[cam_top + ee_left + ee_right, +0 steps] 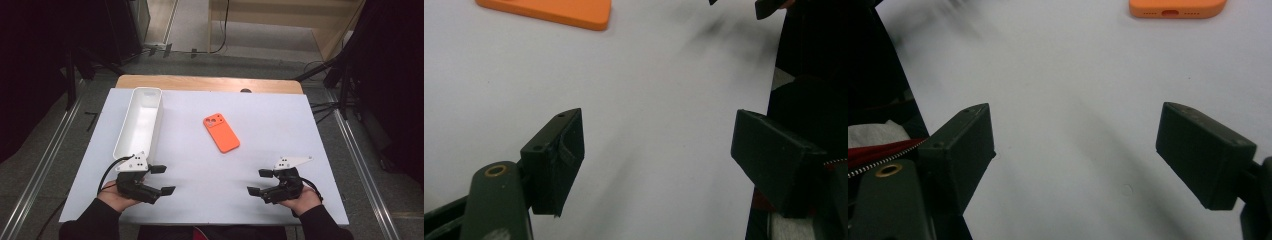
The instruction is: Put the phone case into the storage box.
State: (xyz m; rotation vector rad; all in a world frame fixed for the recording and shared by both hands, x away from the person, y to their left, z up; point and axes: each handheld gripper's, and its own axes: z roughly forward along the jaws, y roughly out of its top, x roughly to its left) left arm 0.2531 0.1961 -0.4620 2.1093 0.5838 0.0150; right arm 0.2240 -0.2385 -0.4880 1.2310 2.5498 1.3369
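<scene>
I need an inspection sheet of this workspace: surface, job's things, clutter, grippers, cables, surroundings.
Surface: white sheet over a wooden table.
Job's things: orange phone lying flat mid-sheet; long white tray at left, looks empty.
Clutter: nothing seen.
Grippers: left gripper and right gripper at the near edge, both open, holding nothing.
Cables: black cable loops from the left gripper.
Surroundings: grey floor, metal rails either side, black stands.

Matt orange phone case (221, 132), glossy white plastic tray (140, 121), smooth white tabletop (270, 115).
</scene>
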